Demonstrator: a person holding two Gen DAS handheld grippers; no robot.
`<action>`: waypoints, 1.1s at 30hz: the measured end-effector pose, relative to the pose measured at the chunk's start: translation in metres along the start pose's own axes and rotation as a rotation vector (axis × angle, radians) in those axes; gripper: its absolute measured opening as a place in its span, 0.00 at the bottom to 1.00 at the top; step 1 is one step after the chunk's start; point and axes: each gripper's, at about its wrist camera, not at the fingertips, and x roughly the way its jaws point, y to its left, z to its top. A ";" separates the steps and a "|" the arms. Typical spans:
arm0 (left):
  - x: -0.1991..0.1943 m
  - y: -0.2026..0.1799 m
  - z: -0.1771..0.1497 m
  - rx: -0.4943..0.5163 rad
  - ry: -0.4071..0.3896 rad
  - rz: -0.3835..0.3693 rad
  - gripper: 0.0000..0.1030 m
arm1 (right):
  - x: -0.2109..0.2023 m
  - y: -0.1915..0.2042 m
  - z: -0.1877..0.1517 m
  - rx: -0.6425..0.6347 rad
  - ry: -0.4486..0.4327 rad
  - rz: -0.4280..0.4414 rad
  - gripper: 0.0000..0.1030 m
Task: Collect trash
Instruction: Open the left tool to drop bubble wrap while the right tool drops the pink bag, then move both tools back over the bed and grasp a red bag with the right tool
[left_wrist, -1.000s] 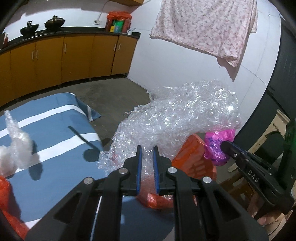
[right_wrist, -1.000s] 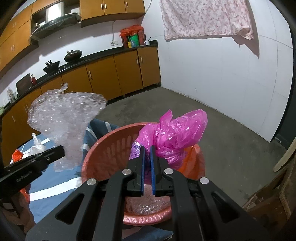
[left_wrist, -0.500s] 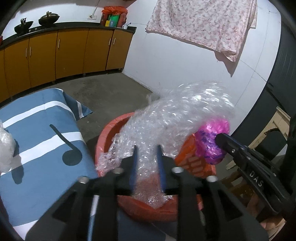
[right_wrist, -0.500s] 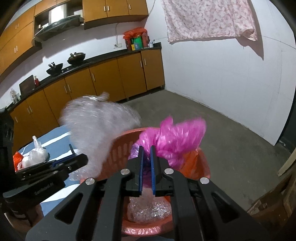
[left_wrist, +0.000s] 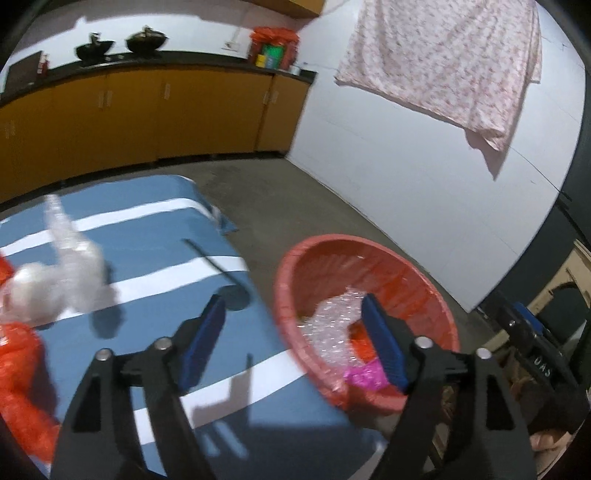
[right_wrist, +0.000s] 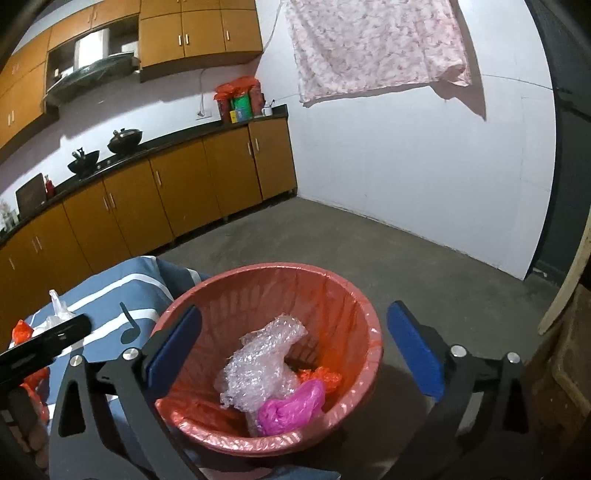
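Crumpled clear bubble wrap (right_wrist: 260, 363) and a pink plastic bag (right_wrist: 291, 408) lie loose in the round red plastic basket (right_wrist: 354, 306), directly below the right tongs (right_wrist: 293, 354), spread wide and empty. Left tongs (left_wrist: 293, 341) also gape empty, probably for the white plastic bag (left_wrist: 59, 284) on the blue striped worktop (left_wrist: 155, 236) ahead-left.

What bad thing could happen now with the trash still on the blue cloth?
The clear plastic bag and orange bag look light and crinkly, so the open left gripper might push them away instead of pinching them. The red basket sits right beside the blue cloth, so a swinging gripper might bump it.
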 end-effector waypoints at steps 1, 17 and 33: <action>-0.010 0.005 -0.002 -0.004 -0.010 0.018 0.77 | -0.002 0.003 -0.001 -0.002 -0.001 -0.003 0.98; -0.167 0.121 -0.041 -0.080 -0.194 0.408 0.96 | -0.028 0.126 -0.026 -0.150 0.050 0.233 0.98; -0.233 0.253 -0.101 -0.273 -0.141 0.678 0.96 | -0.038 0.280 -0.083 -0.347 0.209 0.484 0.94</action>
